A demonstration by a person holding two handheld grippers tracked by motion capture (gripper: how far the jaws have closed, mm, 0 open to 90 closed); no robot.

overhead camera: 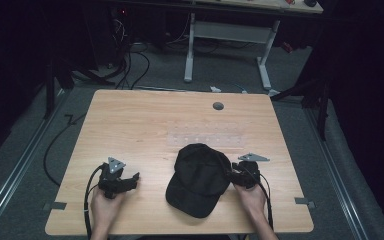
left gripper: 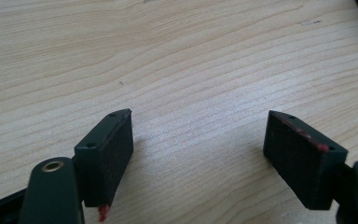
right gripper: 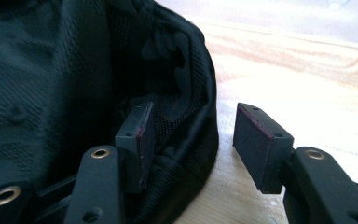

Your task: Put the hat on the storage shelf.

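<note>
A black mesh fabric cap (overhead camera: 199, 179) lies near the front edge of the light wooden desk (overhead camera: 145, 125), brim toward the person, long axis running front to back. The right tool (right gripper: 191, 140) stands open astride its rim, apparently about to pinch; closing comes next. The left tool (left gripper: 200, 154) gapes wide over bare wood.

Cap (overhead camera: 199, 180) on the table (overhead camera: 130, 125), between the claws: right of the left claw (overhead camera: 130, 181), well apart; against the right claw (overhead camera: 232, 176), edge between its jaws. Clear strip (overhead camera: 206, 139) just beyond.
</note>
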